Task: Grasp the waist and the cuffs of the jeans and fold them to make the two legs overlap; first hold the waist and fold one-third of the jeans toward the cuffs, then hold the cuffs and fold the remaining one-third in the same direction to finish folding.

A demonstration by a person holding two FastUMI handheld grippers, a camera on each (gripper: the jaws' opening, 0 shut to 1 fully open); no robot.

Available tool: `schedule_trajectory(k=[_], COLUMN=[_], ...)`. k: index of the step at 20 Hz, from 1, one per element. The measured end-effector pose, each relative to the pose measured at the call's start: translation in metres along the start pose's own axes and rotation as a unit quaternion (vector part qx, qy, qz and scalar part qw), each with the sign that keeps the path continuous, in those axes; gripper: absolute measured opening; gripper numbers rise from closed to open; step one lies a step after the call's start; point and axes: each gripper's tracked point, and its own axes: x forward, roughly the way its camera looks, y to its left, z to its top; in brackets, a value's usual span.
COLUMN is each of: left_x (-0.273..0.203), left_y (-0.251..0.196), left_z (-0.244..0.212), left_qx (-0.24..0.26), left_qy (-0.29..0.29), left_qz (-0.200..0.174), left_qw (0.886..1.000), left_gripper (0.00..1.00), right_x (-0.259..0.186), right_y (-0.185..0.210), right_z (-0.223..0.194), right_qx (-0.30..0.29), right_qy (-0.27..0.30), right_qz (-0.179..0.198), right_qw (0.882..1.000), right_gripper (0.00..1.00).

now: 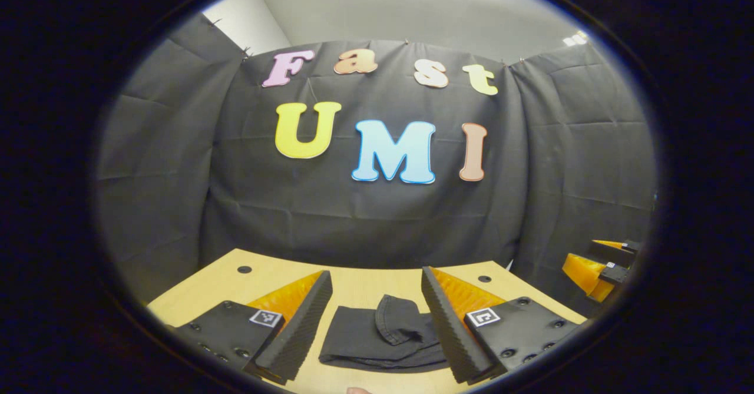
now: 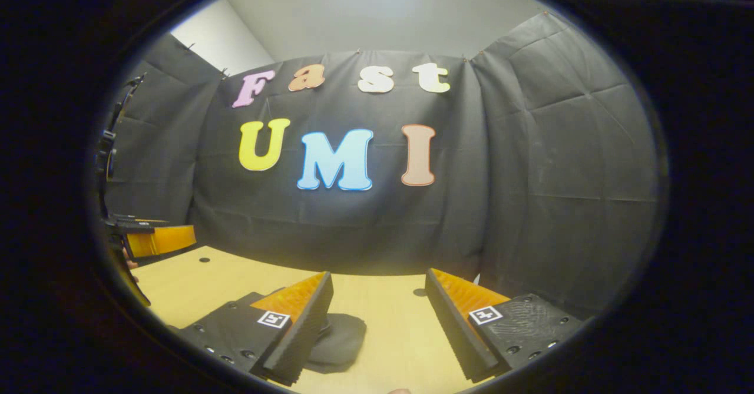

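The left gripper (image 1: 377, 317) hangs with its fingers spread wide apart above the light wooden table (image 1: 218, 282), nothing between them but air. The folded dark denim jeans (image 1: 383, 335) lie on the table just beyond. The right gripper (image 2: 377, 323), likewise agape and empty, hovers with the jeans (image 2: 341, 338) partly hidden behind its left finger (image 2: 294, 335).

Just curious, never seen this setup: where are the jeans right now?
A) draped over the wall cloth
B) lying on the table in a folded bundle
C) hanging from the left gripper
B: the jeans rest bunched on the table between the open left gripper fingers.
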Motion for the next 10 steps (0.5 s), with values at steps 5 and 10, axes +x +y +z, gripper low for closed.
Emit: schedule_trajectory(k=[5, 10], left_x=[-0.013, -0.045], left_y=[-0.013, -0.071], left_z=[0.000, -0.007], left_qx=[-0.015, -0.038], left_qy=[-0.039, -0.066], left_qz=[0.046, 0.100], left_qw=[0.998, 0.992], left_gripper=[0.98, 1.00], right_x=[-0.017, -0.032], right_y=[-0.039, -0.113], right_z=[0.003, -0.011], right_qx=[0.007, 0.033], right_qy=[-0.006, -0.005], right_qz=[-0.001, 0.011], right_qw=[1.000, 0.999], right_gripper=[0.95, 0.95])
